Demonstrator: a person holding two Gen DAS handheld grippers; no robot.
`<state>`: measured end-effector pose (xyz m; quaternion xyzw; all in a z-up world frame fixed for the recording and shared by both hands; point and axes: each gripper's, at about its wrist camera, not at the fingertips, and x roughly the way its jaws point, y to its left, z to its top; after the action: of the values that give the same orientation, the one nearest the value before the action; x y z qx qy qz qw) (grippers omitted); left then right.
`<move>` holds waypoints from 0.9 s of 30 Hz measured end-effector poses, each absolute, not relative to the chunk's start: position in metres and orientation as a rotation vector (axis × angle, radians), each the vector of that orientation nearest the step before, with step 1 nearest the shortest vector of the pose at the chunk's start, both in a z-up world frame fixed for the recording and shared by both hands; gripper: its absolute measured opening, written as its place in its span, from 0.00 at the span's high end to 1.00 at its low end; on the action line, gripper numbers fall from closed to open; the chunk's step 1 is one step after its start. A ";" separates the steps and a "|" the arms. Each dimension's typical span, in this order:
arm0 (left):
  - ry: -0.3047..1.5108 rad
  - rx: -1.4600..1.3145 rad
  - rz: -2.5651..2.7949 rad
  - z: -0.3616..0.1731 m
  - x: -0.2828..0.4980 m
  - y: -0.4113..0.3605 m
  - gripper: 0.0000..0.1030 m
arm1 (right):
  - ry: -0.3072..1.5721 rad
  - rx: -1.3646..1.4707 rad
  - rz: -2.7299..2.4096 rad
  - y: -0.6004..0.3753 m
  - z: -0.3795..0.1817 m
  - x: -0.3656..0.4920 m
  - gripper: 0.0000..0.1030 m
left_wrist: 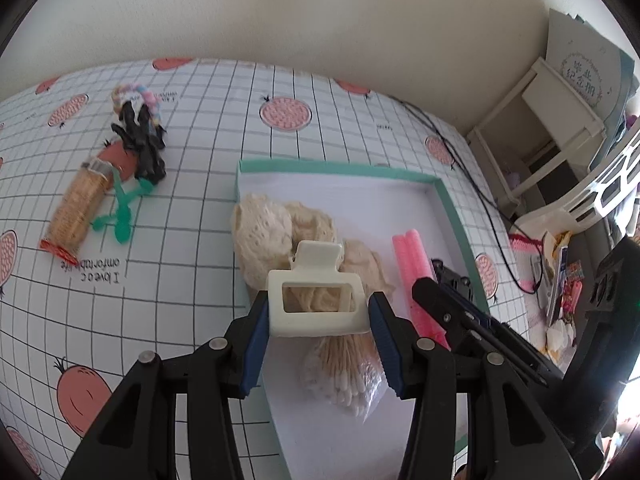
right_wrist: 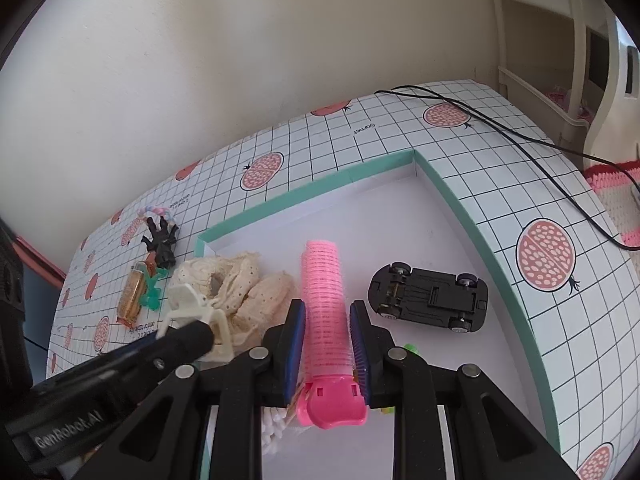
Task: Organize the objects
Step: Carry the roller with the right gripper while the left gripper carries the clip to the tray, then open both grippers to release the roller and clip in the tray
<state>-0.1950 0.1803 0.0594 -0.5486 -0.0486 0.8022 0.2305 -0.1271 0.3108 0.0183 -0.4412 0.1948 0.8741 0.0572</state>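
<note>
My left gripper (left_wrist: 318, 304) is shut on a cream hair claw clip (left_wrist: 316, 280) and holds it over the near left part of a teal-rimmed box (left_wrist: 340, 168) with a white floor. Under the clip lie cream lace fabric (left_wrist: 272, 228) and a bag of cotton swabs (left_wrist: 344, 372). My right gripper (right_wrist: 327, 308) is shut on a pink hair roller (right_wrist: 322, 280), low over the box floor. A black toy car (right_wrist: 430, 298) lies upside down in the box to its right. In the right wrist view the left gripper (right_wrist: 192, 336) and clip (right_wrist: 196, 304) show at the left.
On the grid-patterned tablecloth left of the box lie a black claw clip (left_wrist: 142, 148), a pastel braided hair tie (left_wrist: 136, 92), a gold tube (left_wrist: 78, 208) and a green plastic piece (left_wrist: 120, 216). A black cable (right_wrist: 520, 136) crosses the table's right side. White shelving (left_wrist: 540, 120) stands beyond.
</note>
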 end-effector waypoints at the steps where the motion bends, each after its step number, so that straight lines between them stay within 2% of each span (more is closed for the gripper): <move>1: -0.126 -1.522 2.203 0.057 -0.194 0.181 0.51 | 0.580 -1.338 2.647 0.311 0.018 -0.127 0.76; 16: -0.120 -1.607 2.179 0.043 -0.192 0.178 0.51 | 0.595 -1.338 2.657 0.312 0.017 -0.128 0.74; 18: -0.124 -1.614 2.183 0.044 -0.193 0.176 0.50 | 0.594 -1.340 2.659 0.312 0.017 -0.128 0.74; 20: -0.127 -1.627 2.198 0.047 -0.194 0.175 0.43 | 0.596 -1.336 2.660 0.312 0.017 -0.128 0.73; 27: -0.151 -1.609 2.216 0.059 -0.196 0.171 0.43 | 0.604 -1.303 2.679 0.312 0.023 -0.127 0.71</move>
<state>-0.1955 0.1708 0.0595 -0.5748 -0.0539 0.7921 0.1981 -0.1265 0.3116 0.0233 -0.4282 0.1984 0.8802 0.0509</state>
